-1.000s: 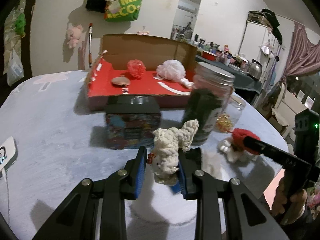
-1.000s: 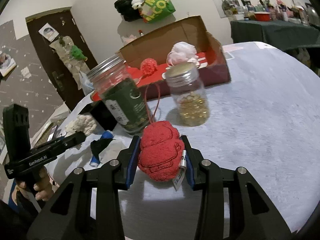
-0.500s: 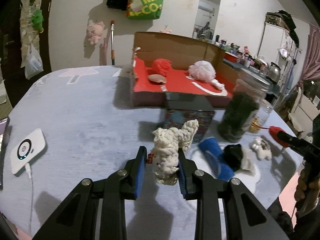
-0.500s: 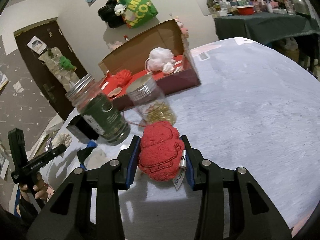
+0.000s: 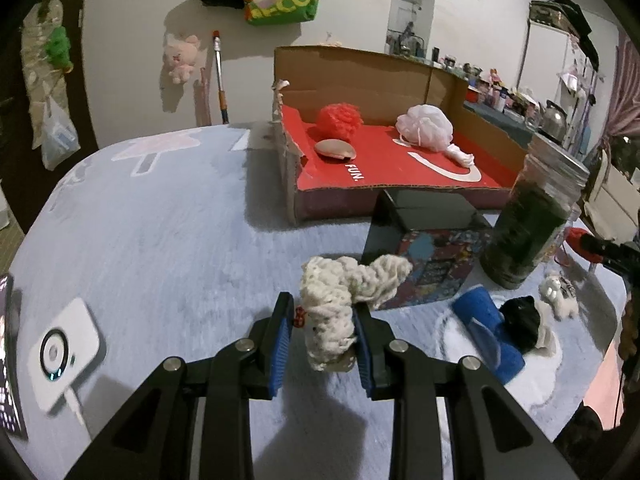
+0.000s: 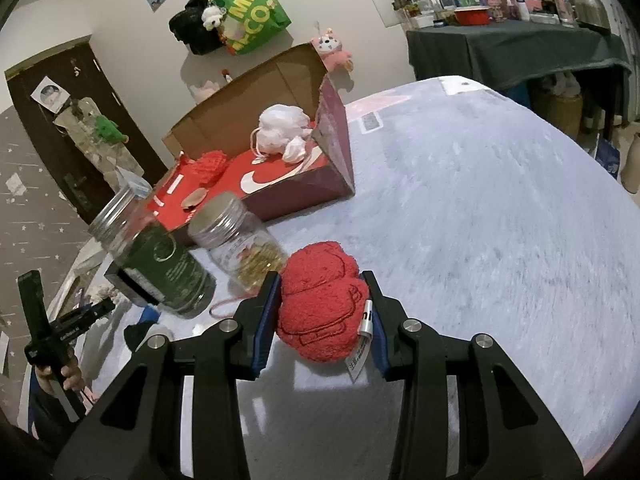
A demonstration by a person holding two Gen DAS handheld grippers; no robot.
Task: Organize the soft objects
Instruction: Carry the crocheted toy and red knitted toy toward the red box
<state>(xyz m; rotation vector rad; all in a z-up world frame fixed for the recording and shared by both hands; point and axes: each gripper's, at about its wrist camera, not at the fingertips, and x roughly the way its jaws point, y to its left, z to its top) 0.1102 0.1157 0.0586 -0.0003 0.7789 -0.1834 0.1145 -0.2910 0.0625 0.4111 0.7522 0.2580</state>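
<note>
Carrying both toys up off the desk (image 6: pixel 500 200): left tool (image 5: pixel 322 332) clamps white knit toy (image 5: pixel 340 304), right tool (image 6: pixel 320 320) clamps red plush (image 6: pixel 320 304). I've swung toward the far box (image 5: pixel 360 188); drop-off next.

Left gripper (image 5: pixel 322 330) clamped on a cream knitted soft toy (image 5: pixel 340 304) above the grey table (image 5: pixel 160 240), open red-lined cardboard box (image 5: pixel 384 160) beyond, dark lidded glass jar (image 5: pixel 532 224) right
</note>
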